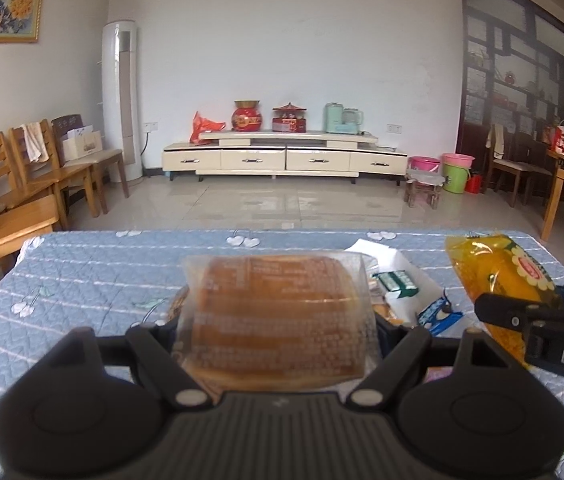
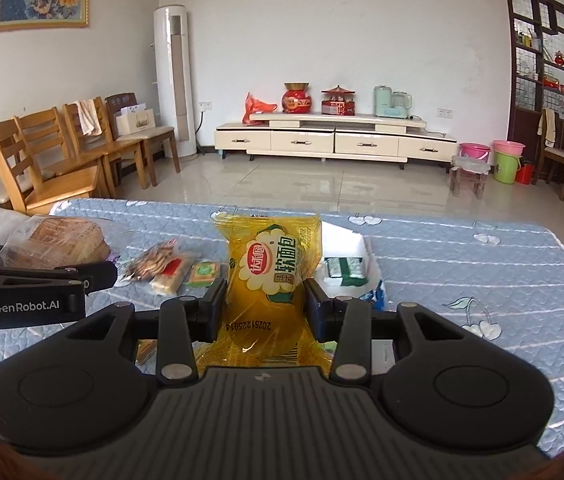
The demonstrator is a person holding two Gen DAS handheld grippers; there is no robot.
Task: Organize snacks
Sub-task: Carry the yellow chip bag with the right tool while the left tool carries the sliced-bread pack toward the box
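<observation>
blue quilted table: left gripper clamps clear-wrapped cake, right gripper clamps yellow bread pack.

Soft daylight fills my room; the glossy pale tiled floor ahead shows glare. The clear-wrapped brown bread between my left fingers blurs; edges bow, corners darken.
</observation>
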